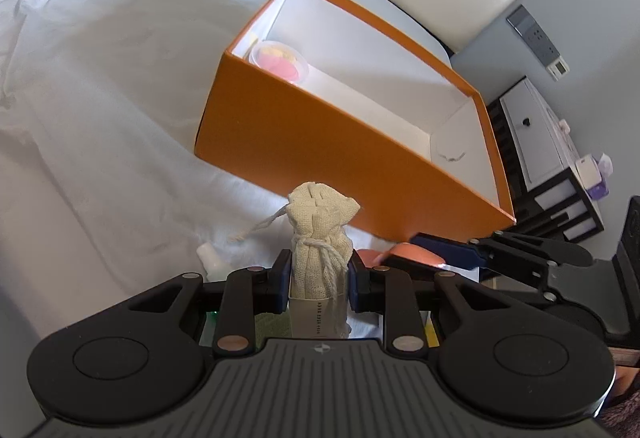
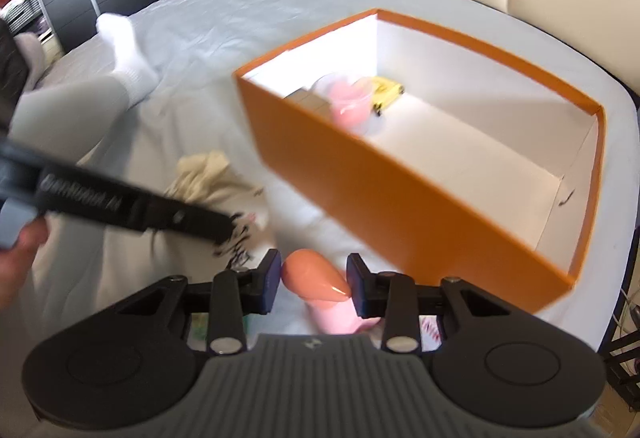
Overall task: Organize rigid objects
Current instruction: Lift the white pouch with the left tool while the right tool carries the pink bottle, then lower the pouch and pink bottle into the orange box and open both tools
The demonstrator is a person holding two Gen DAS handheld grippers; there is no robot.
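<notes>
cloth pouch (image 1: pixel 320 238) between fingers (image 1: pixel 280 278), orange box (image 1: pixel 320 142) beyond

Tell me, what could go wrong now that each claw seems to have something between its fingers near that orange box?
The cloth pouch stands tall between the left gripper fingers, which sit low on it, so it may tip or slip on the way over the orange box wall.

The pink bottle in the right gripper looks smooth and rounded, with the jaws not clearly touching it; it could squirt out.

The grippers sit close together and might bump.
</notes>
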